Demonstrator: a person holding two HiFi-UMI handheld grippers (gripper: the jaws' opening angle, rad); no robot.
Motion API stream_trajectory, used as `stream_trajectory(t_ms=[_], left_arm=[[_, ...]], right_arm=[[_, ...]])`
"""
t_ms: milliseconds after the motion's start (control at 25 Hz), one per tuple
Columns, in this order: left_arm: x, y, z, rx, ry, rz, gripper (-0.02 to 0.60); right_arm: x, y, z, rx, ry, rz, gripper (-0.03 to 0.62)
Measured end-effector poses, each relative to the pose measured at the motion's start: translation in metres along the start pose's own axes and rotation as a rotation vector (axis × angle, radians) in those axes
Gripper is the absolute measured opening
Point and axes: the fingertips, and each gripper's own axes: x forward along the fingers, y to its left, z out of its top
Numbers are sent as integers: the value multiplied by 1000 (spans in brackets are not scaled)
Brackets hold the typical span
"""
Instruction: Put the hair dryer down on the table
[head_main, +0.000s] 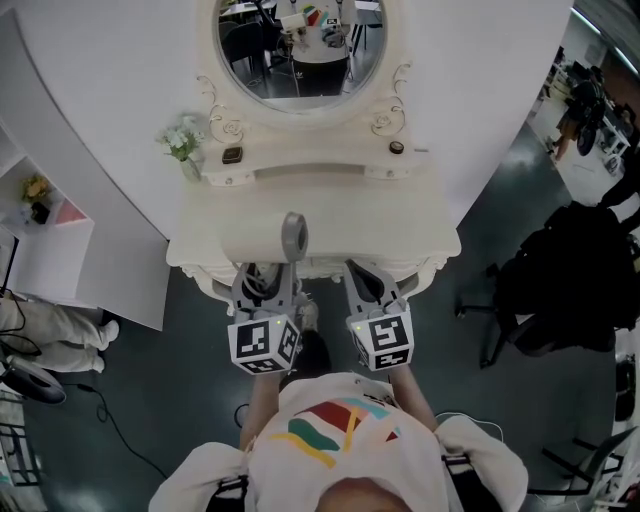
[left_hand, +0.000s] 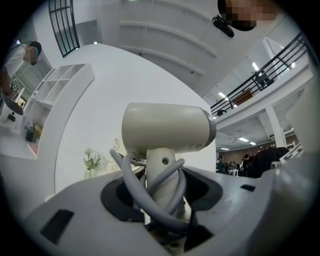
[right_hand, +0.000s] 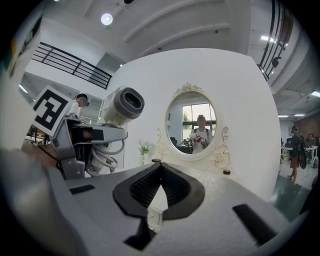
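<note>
1. Lying ahead of and under the left claw (head_main: 268, 282), the table (head_main: 420, 225) is white and flat with a scroll-carved rim.
2. The dryer (left_hand: 167, 127), a smooth cream barrel with a grey end, stands up out of that claw, clear of the table (so the put-down is not yet done, I judge).
3. The left claw's jaws, partway apart, clamp the handle, with a rubbery grey cord (left_hand: 132, 185) looped round it.
4. The right claw (right_hand: 160, 172) has its ribbed black jaws together and holds nothing.

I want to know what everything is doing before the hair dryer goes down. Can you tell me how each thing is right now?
Hair dryer: upright, held up over the table, not put down yet.
Cord: wound around the dryer's handle.
Left gripper: shut on the dryer's handle.
Right gripper: shut, holding nothing.
Flower vase: standing upright on the table's back shelf.
</note>
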Motion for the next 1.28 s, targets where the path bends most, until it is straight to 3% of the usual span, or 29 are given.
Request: stream_trajectory(t_ms=[640, 960, 1280], left_arm=[[63, 23, -8, -6, 10, -6, 201], [104, 54, -19, -44, 20, 22, 201], [162, 82, -22, -17, 52, 16, 201]], right_arm=[[55, -32, -4, 34, 16, -36, 0], [106, -42, -3, 22, 33, -21, 0], [169, -63, 2, 51, 41, -40, 0]])
